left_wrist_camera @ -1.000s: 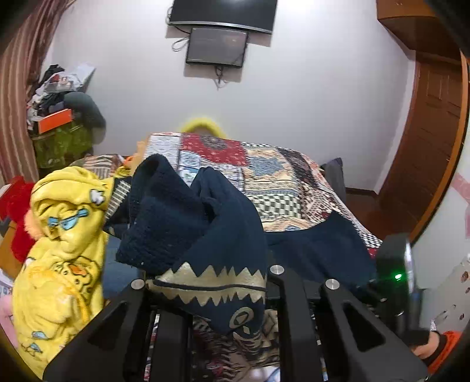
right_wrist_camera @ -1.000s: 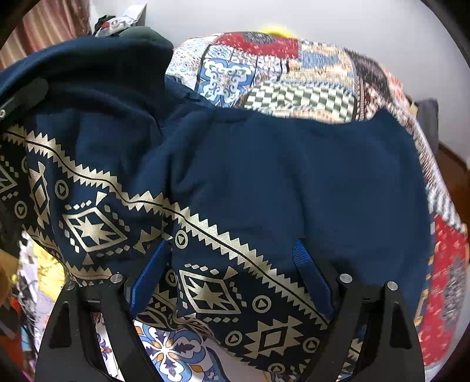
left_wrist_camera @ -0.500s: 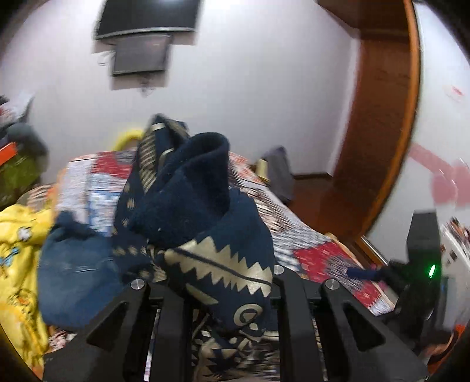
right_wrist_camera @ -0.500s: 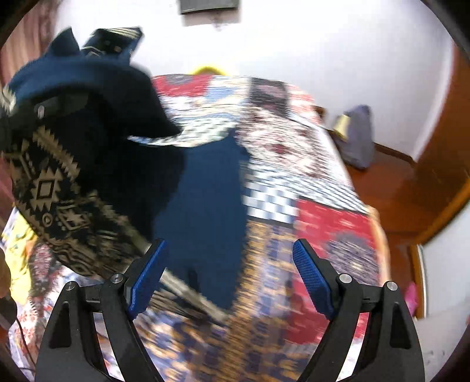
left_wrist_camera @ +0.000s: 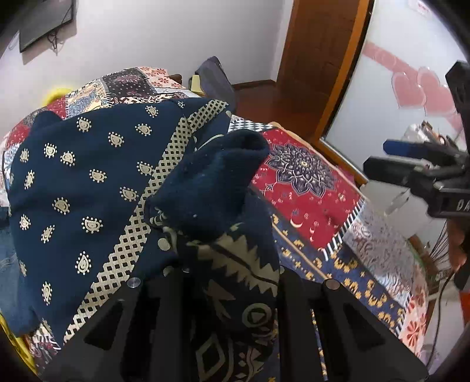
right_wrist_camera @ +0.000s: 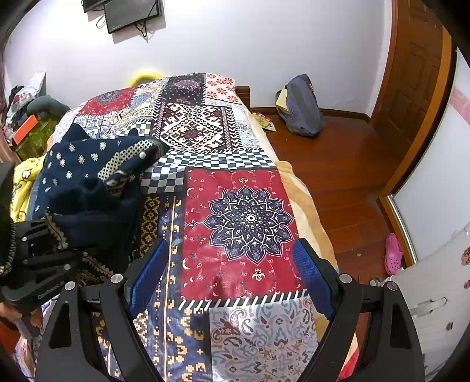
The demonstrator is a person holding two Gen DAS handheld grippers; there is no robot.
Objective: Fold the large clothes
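A navy garment with gold print [left_wrist_camera: 97,188] lies bunched over the left side of the patchwork bedspread [right_wrist_camera: 249,217]. My left gripper [left_wrist_camera: 232,270] is shut on a fold of its patterned hem, and the cloth drapes over the fingers and hides the pads. In the right wrist view the garment [right_wrist_camera: 88,176] sits at the left with the left gripper [right_wrist_camera: 38,255] beneath it. My right gripper [right_wrist_camera: 232,279] is open above the red mandala patch, with only bedspread between its blue pads [right_wrist_camera: 147,279]. It also shows at the right edge of the left wrist view [left_wrist_camera: 411,164].
A yellow printed garment [right_wrist_camera: 20,182] lies at the bed's left edge. On the wooden floor to the right are a grey backpack [right_wrist_camera: 302,105] and a pink shoe [right_wrist_camera: 392,257]. A white sliding door [right_wrist_camera: 434,188] stands at the right. A screen [right_wrist_camera: 132,11] hangs on the far wall.
My left gripper swung right and downward, carrying the garment's hem with it. My right gripper moved right, off the garment, and is now over bare bedspread.
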